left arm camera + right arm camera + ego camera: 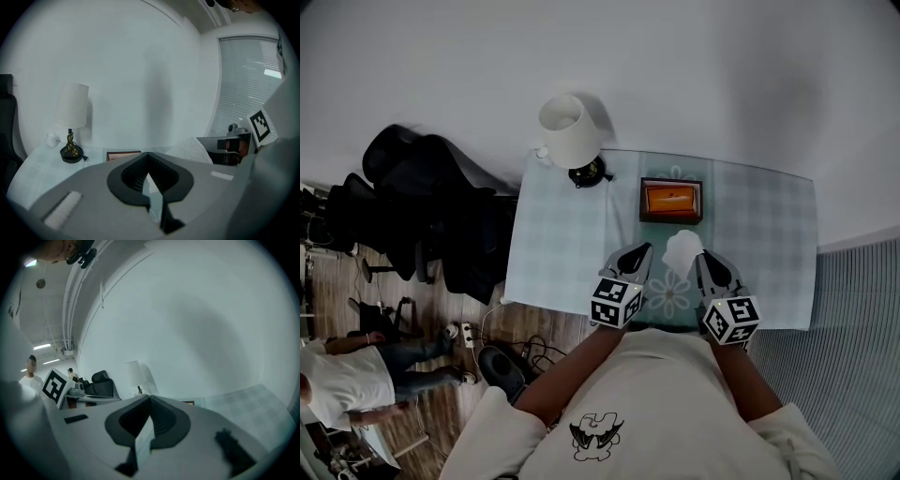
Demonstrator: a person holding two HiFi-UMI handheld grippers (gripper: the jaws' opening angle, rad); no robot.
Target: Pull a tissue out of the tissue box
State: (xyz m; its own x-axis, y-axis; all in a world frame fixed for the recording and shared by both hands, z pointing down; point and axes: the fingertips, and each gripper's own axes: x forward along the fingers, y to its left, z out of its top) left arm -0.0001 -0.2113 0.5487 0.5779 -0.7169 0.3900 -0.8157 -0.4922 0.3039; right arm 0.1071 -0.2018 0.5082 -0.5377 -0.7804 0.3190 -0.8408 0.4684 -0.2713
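**Tissue clear of its box, at the right hand-held gripper's tips**

Tissue (682, 249) is a crumpled white sheet held above the worktop (562, 244). It sits between the two tools, on the near side of the tissue box (670, 200) and apart from it. The box is a dark frame with an orange top. It lies flat on the checked cloth towards the far edge, right of a white-shaded lamp (570, 131) in the far left corner.

The right hand-held gripper (703, 258) touches the sheet's near right edge. In its own view its jaws (150, 398) are drawn together, with only a pale strip showing in the slit. That strip is probably the tissue pinched there, though the angle hides most of the sheet.

The left hand-held gripper (639, 251) is just left of the tissue and not touching it. Its jaws (149, 154) are also closed together, with nothing gripped that can be made out. From that view the tissue (191, 149) bulges off to the right, against the other tool's tip, and the box (123, 154) lies beyond on the worktop.

A dark office chair (422, 187) stands on the floor left of the worktop. A person (347, 375) is lower at the left edge.
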